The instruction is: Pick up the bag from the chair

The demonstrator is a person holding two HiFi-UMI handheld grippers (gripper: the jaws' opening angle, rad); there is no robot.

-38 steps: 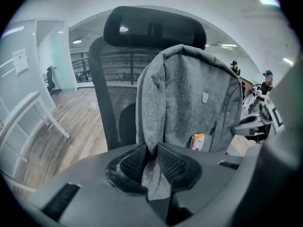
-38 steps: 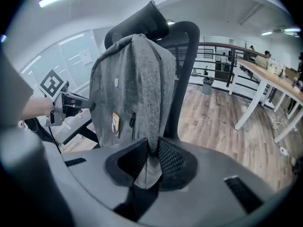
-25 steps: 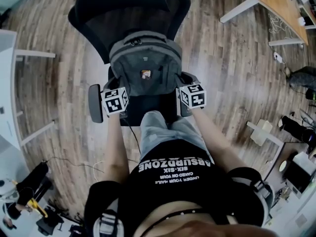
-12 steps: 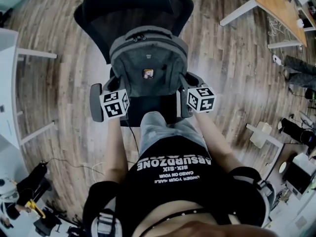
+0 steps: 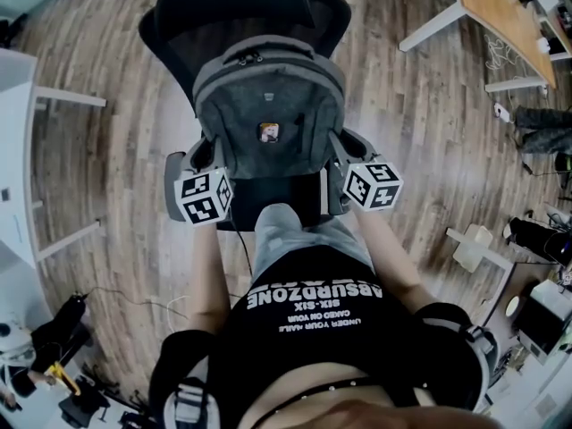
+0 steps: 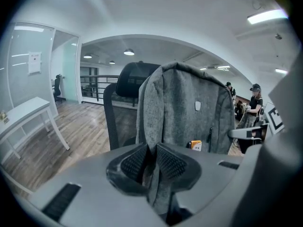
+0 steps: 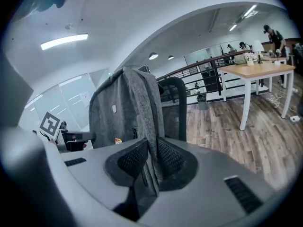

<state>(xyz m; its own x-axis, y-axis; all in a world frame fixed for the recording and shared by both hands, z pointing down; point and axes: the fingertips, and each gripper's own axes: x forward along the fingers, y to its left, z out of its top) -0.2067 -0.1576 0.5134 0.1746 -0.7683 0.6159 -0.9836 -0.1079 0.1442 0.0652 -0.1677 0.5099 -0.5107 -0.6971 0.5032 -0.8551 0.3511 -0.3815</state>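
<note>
One wood-plank floor (image 5: pixel 420 150) under chair (image 5: pixel 232 7), white table (image 5: pixel 11 168) alongside.

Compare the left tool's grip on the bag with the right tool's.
The left tool pinches the bag's left edge; the right tool pinches its right edge. The orange tag shows right of the left tool's jaws, left of the right tool's. Both are shut on grey fabric.
</note>
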